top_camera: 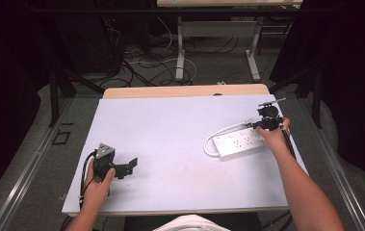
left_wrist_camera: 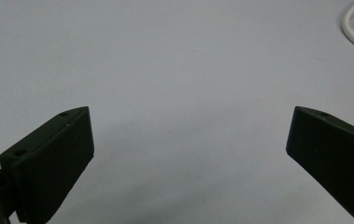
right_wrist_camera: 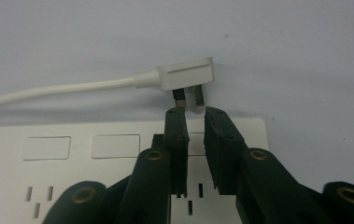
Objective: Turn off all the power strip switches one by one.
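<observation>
One white power strip [top_camera: 240, 141] is lying at the table's [top_camera: 170, 125] right side, its white cord [top_camera: 212, 140] looping round the left end. One white plug [right_wrist_camera: 187, 74] is resting just beyond the strip, two prongs pointing toward the right gripper [right_wrist_camera: 194, 112], whose jaws are being held narrowly apart just short of the prongs, nothing pinched. The left gripper [left_wrist_camera: 188, 135] is being held wide open over bare tabletop, well apart.
</observation>
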A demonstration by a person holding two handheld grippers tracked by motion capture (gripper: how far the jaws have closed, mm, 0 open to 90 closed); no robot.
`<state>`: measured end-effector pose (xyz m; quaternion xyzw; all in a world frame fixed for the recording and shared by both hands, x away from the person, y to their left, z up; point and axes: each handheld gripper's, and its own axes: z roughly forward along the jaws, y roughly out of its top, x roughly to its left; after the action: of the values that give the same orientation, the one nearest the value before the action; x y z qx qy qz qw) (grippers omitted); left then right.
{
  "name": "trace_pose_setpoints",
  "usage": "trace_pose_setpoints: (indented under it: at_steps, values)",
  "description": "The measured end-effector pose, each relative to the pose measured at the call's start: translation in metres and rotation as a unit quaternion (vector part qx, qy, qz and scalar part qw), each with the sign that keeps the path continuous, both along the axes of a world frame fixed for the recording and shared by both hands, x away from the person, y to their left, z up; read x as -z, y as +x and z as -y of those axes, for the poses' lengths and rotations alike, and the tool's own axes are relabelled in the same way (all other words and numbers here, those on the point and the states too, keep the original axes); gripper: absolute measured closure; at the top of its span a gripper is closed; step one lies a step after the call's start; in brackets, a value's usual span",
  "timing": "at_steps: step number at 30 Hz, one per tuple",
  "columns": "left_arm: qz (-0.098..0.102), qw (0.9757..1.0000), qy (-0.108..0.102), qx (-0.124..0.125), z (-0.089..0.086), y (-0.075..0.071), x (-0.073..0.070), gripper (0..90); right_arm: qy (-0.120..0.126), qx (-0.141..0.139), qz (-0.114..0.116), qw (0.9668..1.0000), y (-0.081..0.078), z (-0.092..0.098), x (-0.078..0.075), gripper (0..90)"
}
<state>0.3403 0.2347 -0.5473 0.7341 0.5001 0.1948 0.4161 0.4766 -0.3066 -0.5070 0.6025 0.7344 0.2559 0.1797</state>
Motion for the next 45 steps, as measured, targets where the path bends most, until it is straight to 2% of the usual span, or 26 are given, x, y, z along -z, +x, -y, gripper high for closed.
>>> trace_pose_setpoints:
  at_steps: [15,17,20,23,24,29,32,35,37,39,41,43,45]
  values:
    - [-0.007,1.0,-0.004,-0.002,0.0,-0.001,0.0,0.9,0.023,-0.036,0.019,0.9989,-0.021,-0.01,-0.015,48.7]
    - [-0.006,1.0,-0.004,-0.002,0.0,0.0,0.0,0.9,0.023,-0.043,0.032,0.9983,-0.026,-0.01,-0.018,44.6]
    - [-0.007,1.0,-0.003,-0.002,0.0,0.0,0.0,0.9,0.035,-0.05,0.046,0.9971,-0.031,-0.012,-0.021,38.2]
    - [-0.007,1.0,-0.004,-0.002,0.0,-0.001,-0.001,0.9,0.025,-0.084,0.079,0.993,-0.037,-0.013,-0.021,32.8]
    - [-0.007,1.0,-0.004,-0.002,0.0,-0.001,-0.001,0.9,0.025,-0.092,0.083,0.992,-0.039,-0.013,-0.021,32.6]
    - [-0.007,1.0,-0.004,-0.003,-0.001,-0.001,-0.001,0.9,0.024,-0.102,0.093,0.9902,-0.051,-0.016,-0.024,29.1]
    - [-0.007,1.0,-0.004,-0.003,-0.001,-0.001,-0.001,0.9,0.036,-0.096,0.094,0.9902,-0.058,-0.016,-0.025,22.4]
    - [-0.006,1.0,-0.004,-0.003,-0.001,-0.001,-0.001,1.0,0.05,-0.1,0.093,0.9894,-0.065,-0.016,-0.026,17.1]
    - [-0.006,1.0,-0.003,-0.003,-0.001,-0.001,-0.001,0.9,0.054,-0.103,0.101,0.988,-0.07,-0.016,-0.027,15.3]
    - [-0.007,1.0,-0.003,-0.003,-0.001,-0.001,-0.001,0.9,0.046,-0.103,0.113,0.9872,-0.075,-0.016,-0.028,15.2]
    - [-0.002,1.0,-0.005,-0.006,0.0,-0.001,-0.001,0.9,0.037,-0.102,0.116,0.9874,-0.081,-0.017,-0.029,14.9]
    - [-0.006,1.0,-0.003,-0.003,-0.001,-0.001,-0.001,0.9,0.035,-0.105,0.123,0.9863,-0.087,-0.016,-0.03,13.8]
    - [-0.005,1.0,-0.003,-0.003,-0.001,-0.001,-0.001,0.9,0.044,-0.102,0.129,0.9854,-0.094,-0.016,-0.03,10.3]
